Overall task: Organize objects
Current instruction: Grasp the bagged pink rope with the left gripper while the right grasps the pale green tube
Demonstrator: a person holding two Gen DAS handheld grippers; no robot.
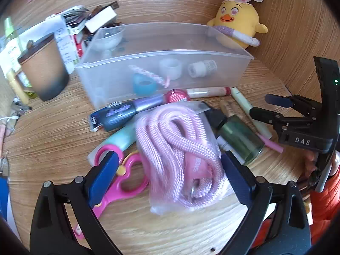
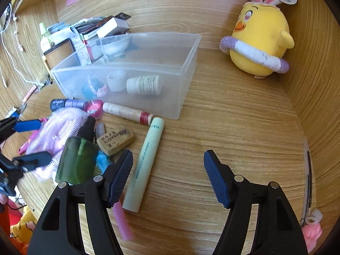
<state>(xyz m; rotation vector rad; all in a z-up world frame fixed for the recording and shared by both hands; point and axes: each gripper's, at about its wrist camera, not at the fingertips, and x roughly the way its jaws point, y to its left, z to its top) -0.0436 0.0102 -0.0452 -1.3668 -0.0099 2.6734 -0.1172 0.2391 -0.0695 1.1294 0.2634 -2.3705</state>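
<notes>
The left claw [image 1: 167, 170] stands wide open around a bagged pink rope [image 1: 176, 148] on the table [image 1: 53, 127]. Pink scissors [image 1: 125, 180] lie under its left finger. A green bottle [image 1: 240, 138] lies beside the rope, a clear bin [image 1: 165, 61] behind. The right claw [image 1: 265, 106] shows at right.

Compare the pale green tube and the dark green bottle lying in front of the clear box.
The pale green tube is long, slim and opaque; the dark green bottle is short, squat and translucent. The bottle has a black cap; no differently coloured cap is visible on the tube. Both lie on their sides on the wooden desk, outside the clear box.
</notes>
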